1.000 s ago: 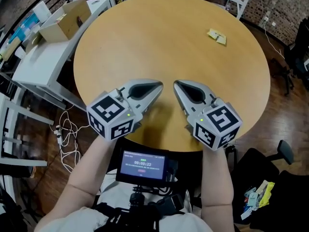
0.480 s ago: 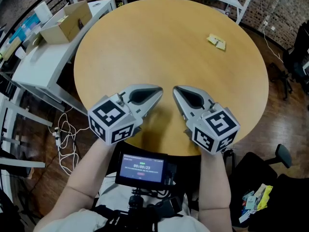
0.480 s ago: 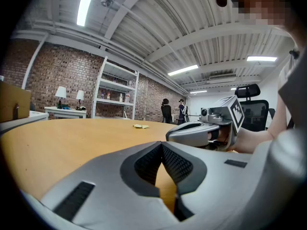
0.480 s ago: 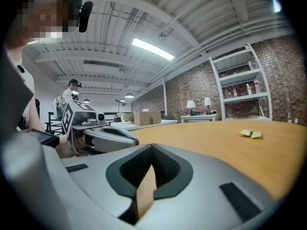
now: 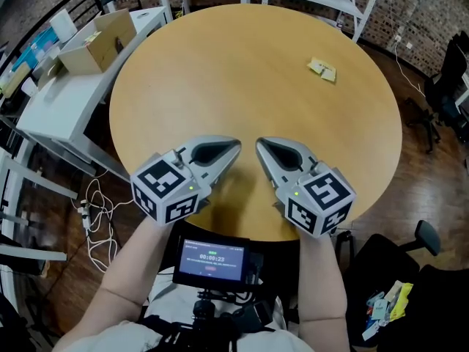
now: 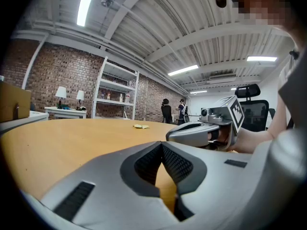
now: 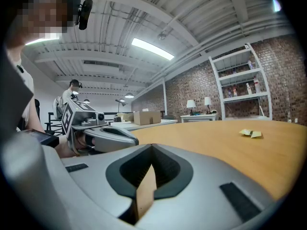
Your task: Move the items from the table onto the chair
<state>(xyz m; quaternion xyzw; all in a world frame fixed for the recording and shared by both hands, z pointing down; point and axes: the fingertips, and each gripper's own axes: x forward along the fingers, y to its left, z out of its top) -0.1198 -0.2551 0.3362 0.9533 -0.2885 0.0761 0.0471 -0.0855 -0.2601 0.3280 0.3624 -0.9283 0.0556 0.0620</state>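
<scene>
Left gripper (image 5: pixel 234 146) and right gripper (image 5: pixel 259 144) hang over near edge of table (image 5: pixel 220 64); jaws together, nothing betw. them, prob. a ready pose; yellow item (image 5: pixel 322 69) lies at table's far-right part, not yet fetched.

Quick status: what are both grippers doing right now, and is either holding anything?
Left gripper: closed, holding nothing.
Right gripper: closed, holding nothing.
</scene>
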